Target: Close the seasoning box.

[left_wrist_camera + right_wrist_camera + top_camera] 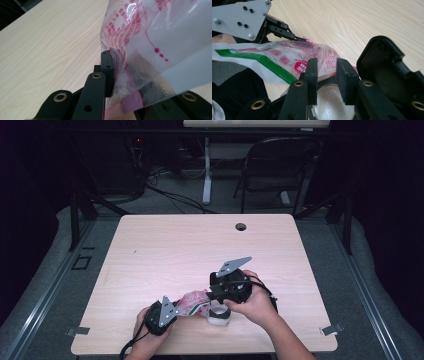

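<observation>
A clear plastic bag printed in red, with a green stripe, lies near the table's front edge. My left gripper is shut on its edge. In the left gripper view one black finger presses into the bag, and the other jaw is hidden behind the film. My right gripper points down over a round white container next to the bag. In the right gripper view its jaws stand apart with nothing pressed between them. Below them is the container's pale round top, and a black cover is to the right.
The light wooden table has a cable hole near its far edge. A folding chair and cables sit on the floor beyond. Both hands work close to the table's front edge.
</observation>
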A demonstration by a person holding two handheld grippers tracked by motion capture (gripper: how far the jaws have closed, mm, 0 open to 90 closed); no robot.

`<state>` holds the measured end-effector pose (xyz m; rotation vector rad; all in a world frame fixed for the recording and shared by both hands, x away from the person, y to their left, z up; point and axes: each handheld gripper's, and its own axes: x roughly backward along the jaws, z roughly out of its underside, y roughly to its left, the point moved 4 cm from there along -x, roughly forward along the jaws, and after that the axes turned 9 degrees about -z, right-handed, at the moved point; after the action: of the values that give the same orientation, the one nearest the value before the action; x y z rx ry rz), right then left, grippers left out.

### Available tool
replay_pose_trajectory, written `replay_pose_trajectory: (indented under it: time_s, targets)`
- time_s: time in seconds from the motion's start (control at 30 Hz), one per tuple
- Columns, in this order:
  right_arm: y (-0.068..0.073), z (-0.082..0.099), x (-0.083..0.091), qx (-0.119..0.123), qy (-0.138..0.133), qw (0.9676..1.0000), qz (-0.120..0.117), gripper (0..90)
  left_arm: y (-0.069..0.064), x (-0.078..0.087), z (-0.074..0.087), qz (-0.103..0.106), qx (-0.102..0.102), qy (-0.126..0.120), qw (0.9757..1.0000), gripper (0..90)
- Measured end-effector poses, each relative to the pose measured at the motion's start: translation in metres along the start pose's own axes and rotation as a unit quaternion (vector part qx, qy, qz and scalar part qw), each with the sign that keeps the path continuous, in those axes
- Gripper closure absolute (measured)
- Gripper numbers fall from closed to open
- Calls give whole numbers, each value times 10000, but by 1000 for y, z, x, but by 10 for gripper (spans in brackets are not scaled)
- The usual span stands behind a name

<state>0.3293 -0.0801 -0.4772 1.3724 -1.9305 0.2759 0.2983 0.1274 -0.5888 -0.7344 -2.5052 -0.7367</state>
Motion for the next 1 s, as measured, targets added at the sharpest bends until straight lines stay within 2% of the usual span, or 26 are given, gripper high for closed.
replay_pose_trajectory:
  time_s: [0.23, 0.33, 0.5, 0.63, 0.67, 0.77, 0.83, 0.87, 1.0]
  targets:
    - [-1, -2, 9, -9, -101, 9999, 30, 695, 6, -3, 4, 183, 347, 22, 9992, 851]
    - [-3, -2, 13, -68, -160, 9998, 50, 696, 11, -4, 6, 346, 641, 21, 9973, 852]
    - [-4, 0, 18, -117, -227, 9996, 86, 696, 19, -6, 8, 569, 998, 26, 9934, 854]
    - [-6, 4, 20, -149, -251, 9995, 140, 697, 26, -7, 10, 710, 1289, 27, 9891, 856]
    - [-7, 5, 20, -152, -258, 9995, 141, 697, 28, -8, 11, 749, 1392, 9, 9874, 856]
    - [-9, 8, 21, -181, -237, 9994, 165, 697, 34, -7, 14, 791, 1553, 9, 9847, 856]
    - [-10, 9, 21, -200, -270, 9993, 177, 698, 38, -6, 17, 811, 1736, 5, 9815, 857]
    - [-10, 9, 22, -198, -260, 9993, 178, 698, 42, -6, 19, 863, 1882, -26, 9783, 857]
    - [-11, 11, 22, -237, -318, 9990, 198, 697, 53, -4, 25, 917, 2263, -29, 9697, 858]
